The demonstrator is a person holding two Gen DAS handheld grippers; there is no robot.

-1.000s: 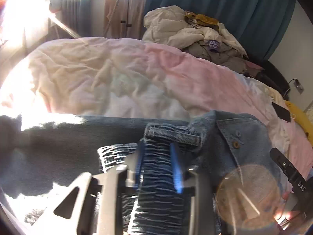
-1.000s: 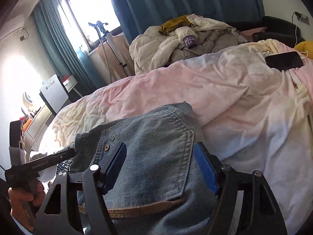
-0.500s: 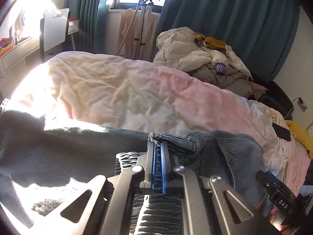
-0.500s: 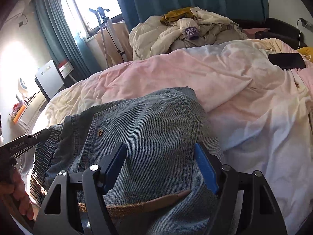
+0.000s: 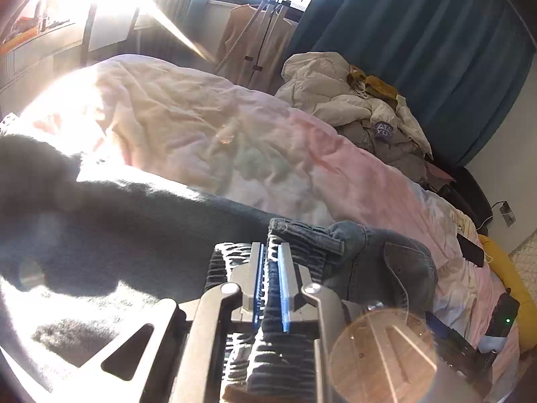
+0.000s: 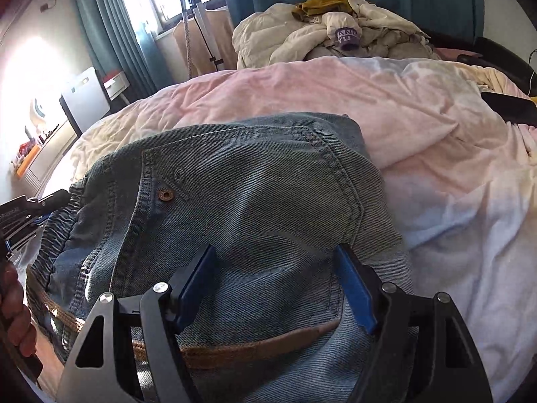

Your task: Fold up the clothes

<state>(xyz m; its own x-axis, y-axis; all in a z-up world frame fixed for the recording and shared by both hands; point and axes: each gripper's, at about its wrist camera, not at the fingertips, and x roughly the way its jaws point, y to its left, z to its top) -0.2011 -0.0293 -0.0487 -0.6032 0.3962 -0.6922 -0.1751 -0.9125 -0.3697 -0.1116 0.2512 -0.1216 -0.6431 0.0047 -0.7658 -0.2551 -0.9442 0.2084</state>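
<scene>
Between my left gripper's (image 5: pixel 271 268) pressed-together fingers sits the jeans' (image 6: pixel 255 201) elastic waistband (image 5: pixel 302 245), pinched tight. My right gripper (image 6: pixel 275 285) points forward, spread wide over the back pocket (image 6: pixel 248 181), jeans lying on the bed (image 6: pixel 436 154) ahead.

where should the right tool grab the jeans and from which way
Grip the brown waistband edge of the jeans, coming in from the near side, where the open right tool already straddles the denim. That band is a thick, firm edge facing the tool, level with the elastic section the left tool pinches.
</scene>
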